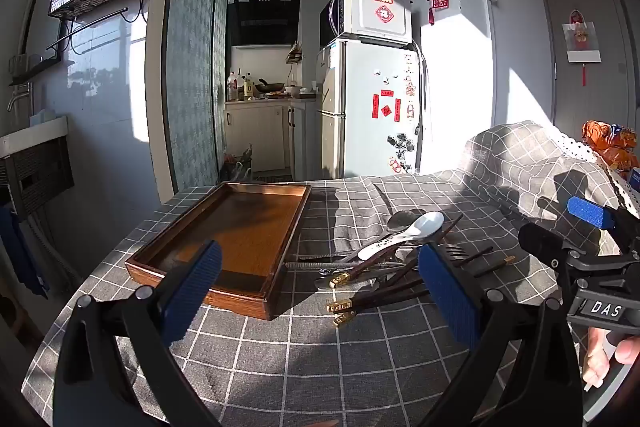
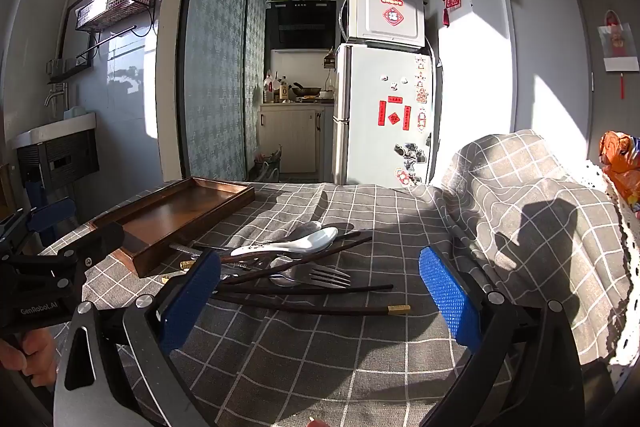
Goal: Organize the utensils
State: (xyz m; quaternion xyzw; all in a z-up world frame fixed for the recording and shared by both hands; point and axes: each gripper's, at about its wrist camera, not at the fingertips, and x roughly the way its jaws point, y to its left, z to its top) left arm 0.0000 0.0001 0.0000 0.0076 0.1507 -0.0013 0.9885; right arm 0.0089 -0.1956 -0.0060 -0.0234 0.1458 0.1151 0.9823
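Here, one wooden tray (image 1: 224,251), one white spoon (image 1: 404,235), one fork (image 2: 320,277); both tongs, left (image 1: 320,303) and right (image 2: 320,301), spread wide, empty.

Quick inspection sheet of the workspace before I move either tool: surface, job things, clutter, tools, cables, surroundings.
Surface: table under a grey checked tablecloth, partly in sun, cloth bunched up at the right.
Job's things: wooden tray holds nothing; the utensil pile lies on the cloth beside it: white spoon, fork, dark chopsticks and metal pieces, crossed over each other.
Clutter: orange snack packet at the far right edge.
Tools: left tool open, holding nothing; right tool open, holding nothing; both short of the pile.
Cables: nothing seen on the table.
Surroundings: fridge with microwave on top, kitchen counter behind, wall rack at left.
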